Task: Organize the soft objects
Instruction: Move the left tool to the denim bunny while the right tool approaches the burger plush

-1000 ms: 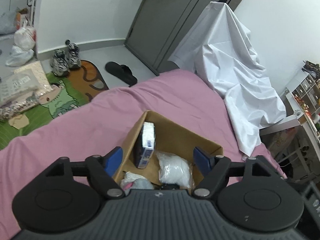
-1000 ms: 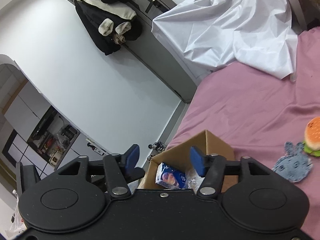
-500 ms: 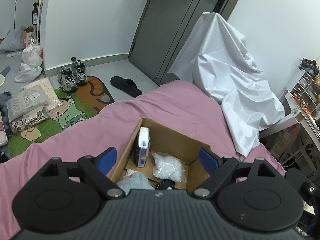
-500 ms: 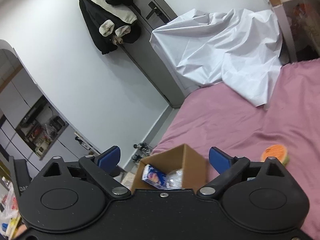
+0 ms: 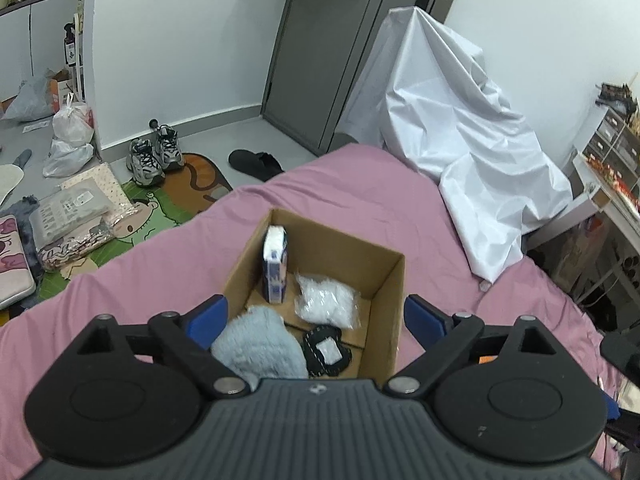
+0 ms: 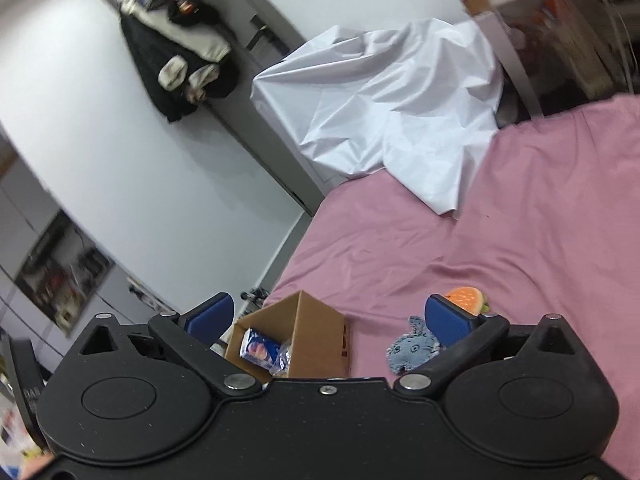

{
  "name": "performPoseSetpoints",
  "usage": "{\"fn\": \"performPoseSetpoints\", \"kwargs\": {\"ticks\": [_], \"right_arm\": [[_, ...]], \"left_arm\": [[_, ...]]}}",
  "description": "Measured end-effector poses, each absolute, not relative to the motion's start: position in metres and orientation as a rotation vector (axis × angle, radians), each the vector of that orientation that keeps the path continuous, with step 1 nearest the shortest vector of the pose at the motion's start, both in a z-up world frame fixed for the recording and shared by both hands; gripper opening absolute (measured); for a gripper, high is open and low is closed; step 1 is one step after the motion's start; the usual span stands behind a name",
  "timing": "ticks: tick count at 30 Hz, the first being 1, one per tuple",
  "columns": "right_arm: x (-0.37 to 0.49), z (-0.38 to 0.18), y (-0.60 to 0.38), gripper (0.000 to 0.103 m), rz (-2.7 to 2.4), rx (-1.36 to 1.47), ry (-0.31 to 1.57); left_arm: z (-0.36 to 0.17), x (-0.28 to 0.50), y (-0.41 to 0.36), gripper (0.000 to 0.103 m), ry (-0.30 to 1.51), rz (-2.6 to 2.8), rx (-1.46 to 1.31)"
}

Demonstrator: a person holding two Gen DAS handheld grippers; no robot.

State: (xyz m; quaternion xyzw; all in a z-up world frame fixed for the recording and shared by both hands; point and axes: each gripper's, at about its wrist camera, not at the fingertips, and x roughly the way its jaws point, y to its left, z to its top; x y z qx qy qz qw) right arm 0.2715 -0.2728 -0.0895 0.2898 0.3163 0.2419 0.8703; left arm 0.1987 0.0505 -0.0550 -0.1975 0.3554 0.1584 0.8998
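A cardboard box [image 5: 384,280] stands on the pink bed. It holds an upright blue and white tissue pack [image 5: 275,268], a white plastic bag [image 5: 327,305], a black patch [image 5: 326,350] and a grey plush [image 5: 256,348]. My left gripper [image 5: 316,318] hovers open above the box, empty. My right gripper [image 6: 327,316] is open and empty. Past it lie the box [image 6: 316,332], a grey-blue plush [image 6: 412,346] and an orange burger plush [image 6: 466,298] on the bed.
A white sheet [image 5: 460,140] drapes over furniture at the bed's far side. Shoes [image 5: 152,154], a slipper [image 5: 256,160], bags and packages lie on the floor to the left. A desk with shelves [image 5: 608,168] stands at the right.
Both grippers have opened wider. The left one has risen above the box, and the grey plush now lies in it. The right view has swung toward the plush toys on the bed.
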Motion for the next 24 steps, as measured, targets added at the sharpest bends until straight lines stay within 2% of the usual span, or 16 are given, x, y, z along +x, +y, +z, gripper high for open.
{"fn": "performPoseSetpoints", "kwargs": {"ticks": [11, 24], "right_arm": [[0.298, -0.122, -0.296, 0.103, 0.482, 0.661, 0.782], [0.319, -0.149, -0.311, 0.102, 0.409, 0.722, 0.841]], "left_arm": [[-0.057, 0.212, 0.014, 0.094, 0.774, 0.307, -0.350], [-0.085, 0.247, -0.034, 0.094, 0.864, 0.246, -0.368]]}}
